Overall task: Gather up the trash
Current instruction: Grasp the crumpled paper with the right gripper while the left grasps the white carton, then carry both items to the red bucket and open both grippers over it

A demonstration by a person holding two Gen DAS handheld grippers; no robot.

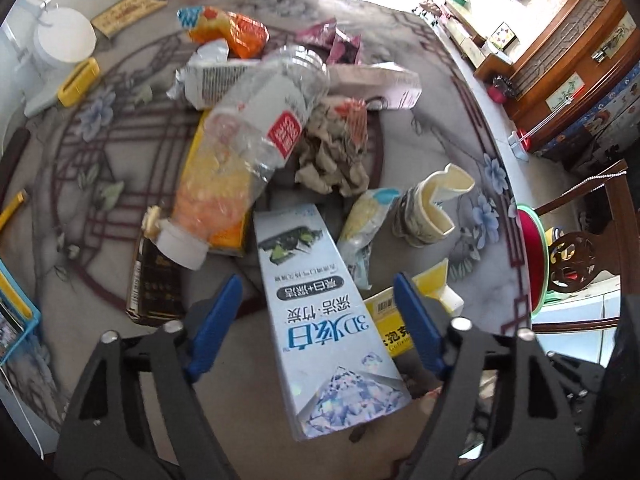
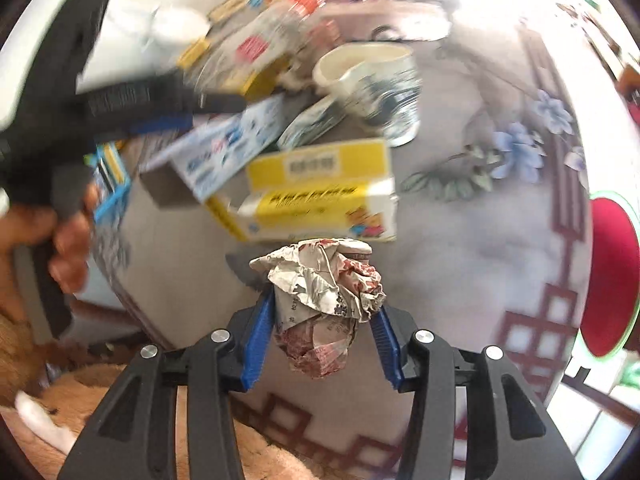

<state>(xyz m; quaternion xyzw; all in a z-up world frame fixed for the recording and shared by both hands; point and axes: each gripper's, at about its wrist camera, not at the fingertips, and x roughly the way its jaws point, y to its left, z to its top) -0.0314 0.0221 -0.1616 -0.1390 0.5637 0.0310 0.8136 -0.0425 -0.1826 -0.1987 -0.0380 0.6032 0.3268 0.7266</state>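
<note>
We see a big round desk (image 1: 452, 184) with a grey cloth that has blue flowers and dark red lines on it. A pile of trash lies in the middle of it.

The biggest piece is a clear plastic bottle with a white cap (image 1: 244, 140). It lies tilted on top of a flat yellow and orange box (image 1: 224, 204). Near us is a long pale blue toothpaste box (image 1: 320, 312). It points away from us, and its near end sticks out between the blue jaws of our left gripper (image 1: 318, 312). Those jaws are wide open and do not touch the box. To the right of it lies a yellow and white cardboard box (image 2: 320, 196). Farther right stands a bent paper cup (image 1: 428, 212), with a small pale snack bag (image 1: 364, 228) just beside it. A crumpled grey-brown paper ball (image 1: 332, 156) sits in the middle of the pile.

Our right gripper (image 2: 322, 320) is at the near edge of the desk. Its jaws are squeezed on a crumpled red and white paper wad (image 2: 324, 304), which is held up just near the yellow and white box.
</note>
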